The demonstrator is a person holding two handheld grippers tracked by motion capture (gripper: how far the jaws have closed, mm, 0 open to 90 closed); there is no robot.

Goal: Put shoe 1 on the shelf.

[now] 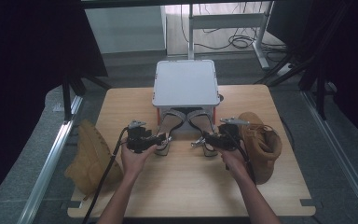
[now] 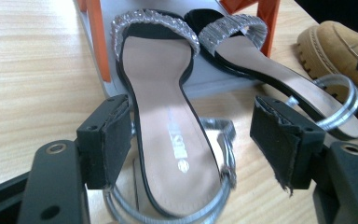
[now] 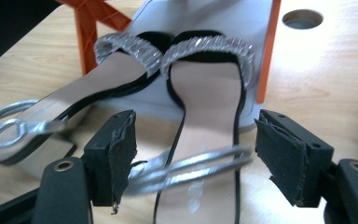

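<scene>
Two black sandals with glittery silver toe bands lie on the wooden table [image 1: 186, 186], toes tucked under a small white-topped rack [image 1: 185, 84] with orange legs. My left gripper [image 2: 198, 140] is open, its jaws either side of the heel end of the left sandal [image 2: 163, 93]; the left pad [image 2: 116, 140] is close to the sole's edge and the right pad stands clear. My right gripper [image 3: 198, 149] is open around the heel end of the right sandal [image 3: 205, 98], whose silver ankle strap [image 3: 191, 165] crosses between the pads. In the high view the left gripper [image 1: 162, 139] and right gripper [image 1: 204, 138] point at the rack.
A tan boot [image 1: 91, 158] lies off the table's left edge. Another tan boot [image 1: 261, 144] stands on the table just right of my right hand. A round hole [image 3: 302, 18] is cut in the tabletop beside the rack. Dark curtains flank the table.
</scene>
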